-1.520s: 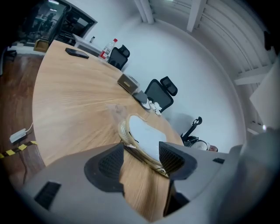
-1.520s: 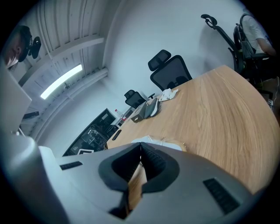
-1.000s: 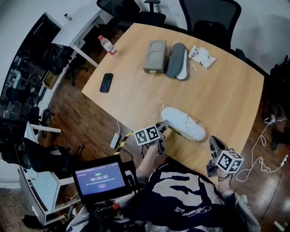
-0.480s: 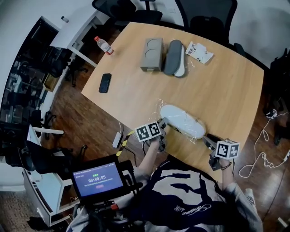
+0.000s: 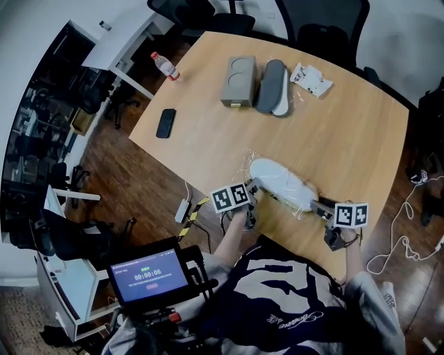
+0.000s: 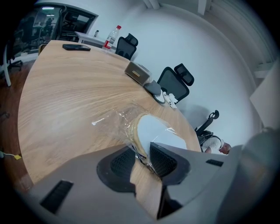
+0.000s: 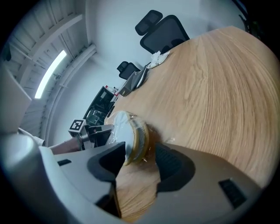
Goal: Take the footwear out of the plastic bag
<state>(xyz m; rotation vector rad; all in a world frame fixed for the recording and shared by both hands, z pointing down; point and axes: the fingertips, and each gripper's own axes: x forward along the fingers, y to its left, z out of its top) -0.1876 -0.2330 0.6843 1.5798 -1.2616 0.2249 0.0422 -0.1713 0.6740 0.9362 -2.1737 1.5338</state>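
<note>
Wood-grain table [image 5: 347,132] fills the head view, with office chairs [image 5: 326,21] beyond its far edge. The white shoe [image 5: 281,182] lies near the table's near edge, wrapped in a clear plastic bag [image 5: 244,166]. The left gripper [image 5: 254,186] sits at the shoe's left end and the right gripper [image 5: 316,206] at its right end. Well beyond the shoe, a gray box [image 5: 237,81] and a dark shoe [image 5: 272,86] lie side by side, with a white wrapper [image 5: 311,78] to their right. A phone [image 5: 166,123] and a bottle [image 5: 165,66] sit far off to the shoe's left. A small screen [image 5: 149,272] glows in front of the person, nearer than the shoe.

Seen from the left gripper view, the left gripper [image 6: 140,151] has just been closing and stands about half open. A crumpled fold of the plastic bag [image 6: 113,120] lies between its pads, with wood visible in the gap. The white shoe [image 6: 155,131] begins just past the jaw tips.

Seen from the right gripper view, the right gripper [image 7: 140,151] has just been opening and stands wide apart. The tan-edged end of the white shoe [image 7: 127,131] sits between its jaws, nearer the left pad, ungripped. The left gripper [image 7: 94,131] shows just behind the shoe.
</note>
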